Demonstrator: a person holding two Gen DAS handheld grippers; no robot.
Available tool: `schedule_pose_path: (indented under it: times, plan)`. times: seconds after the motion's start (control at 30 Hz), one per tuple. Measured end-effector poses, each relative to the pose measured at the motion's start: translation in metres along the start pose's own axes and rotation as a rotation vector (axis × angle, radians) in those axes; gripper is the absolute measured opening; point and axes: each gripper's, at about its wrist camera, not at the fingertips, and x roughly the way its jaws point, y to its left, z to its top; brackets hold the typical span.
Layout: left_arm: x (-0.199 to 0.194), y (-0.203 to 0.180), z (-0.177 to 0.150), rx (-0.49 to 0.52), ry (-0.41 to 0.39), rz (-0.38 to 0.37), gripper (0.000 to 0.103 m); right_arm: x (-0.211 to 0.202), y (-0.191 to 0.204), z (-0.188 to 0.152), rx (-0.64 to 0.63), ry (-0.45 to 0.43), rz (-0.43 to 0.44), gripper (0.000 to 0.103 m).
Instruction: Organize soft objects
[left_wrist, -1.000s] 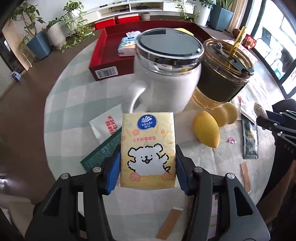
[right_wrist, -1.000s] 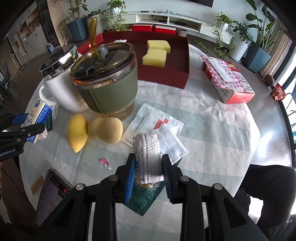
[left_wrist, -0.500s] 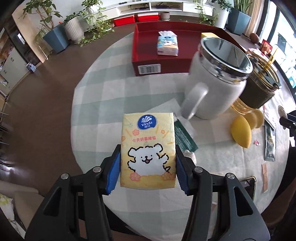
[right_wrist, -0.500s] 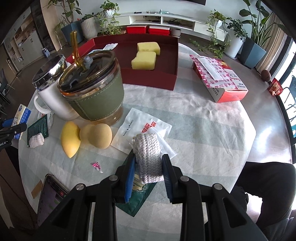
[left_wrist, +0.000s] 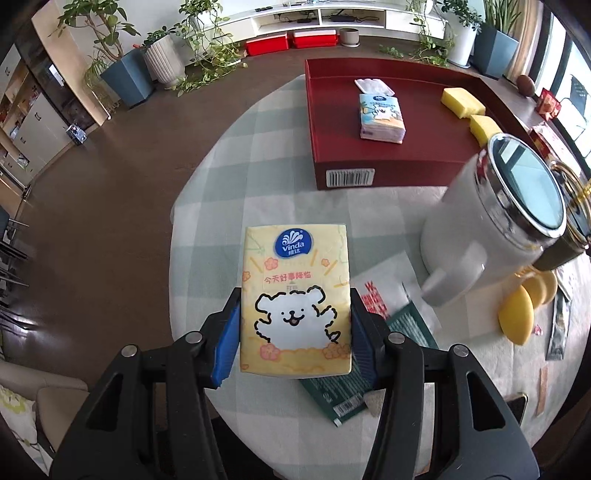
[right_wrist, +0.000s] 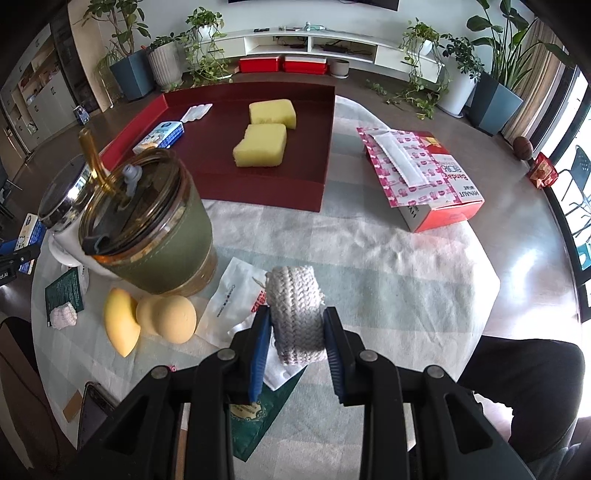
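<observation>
My left gripper (left_wrist: 294, 332) is shut on a yellow tissue pack (left_wrist: 294, 299) with a cartoon bear, held above the round table's left side. My right gripper (right_wrist: 296, 343) is shut on a grey-white woven roll (right_wrist: 295, 314), lifted over the table's near middle. A dark red tray (right_wrist: 321, 184) at the back holds two yellow sponges (right_wrist: 260, 149), a blue tissue pack (left_wrist: 381, 117) and a small white packet (left_wrist: 373, 85). Two yellow makeup sponges (right_wrist: 122, 321) lie on the cloth by the cups.
A white lidded mug (left_wrist: 491, 221) and a green-sleeved tumbler with a straw (right_wrist: 147, 236) stand in front of the tray. White sachets (right_wrist: 232, 295), green packets (right_wrist: 64, 291), a pink bandage box (right_wrist: 421, 177) and a phone (right_wrist: 92, 410) lie around. A person's dark-clad leg (right_wrist: 524, 373) is at right.
The left gripper carried the yellow tissue pack leftward, away from the mug, so the tray's left part came into view. The right gripper shifted slightly toward the tray with the woven roll.
</observation>
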Motion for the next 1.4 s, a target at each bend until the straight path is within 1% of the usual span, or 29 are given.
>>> schedule_pose_path:
  times: [0.3,0.7,0.83,1.17,1.4]
  plan:
    - [0.015,-0.002,0.038,0.013,0.000,0.009,0.050,0.008,-0.014,0.033,0.004,-0.008,-0.019,0.031]
    - [0.027,-0.012,0.100,0.058,-0.035,0.021,0.050,0.023,-0.020,0.085,-0.004,-0.026,-0.015,0.031]
    - [0.033,-0.023,0.115,0.075,-0.040,0.007,0.050,0.029,-0.018,0.102,-0.015,-0.029,-0.012,0.031]
    - [0.045,-0.049,0.141,0.126,-0.055,-0.023,0.050,0.047,-0.006,0.133,-0.050,-0.031,0.000,0.031]
    - [0.045,-0.079,0.167,0.188,-0.090,-0.061,0.050,0.064,0.011,0.154,-0.083,-0.018,0.046,0.031]
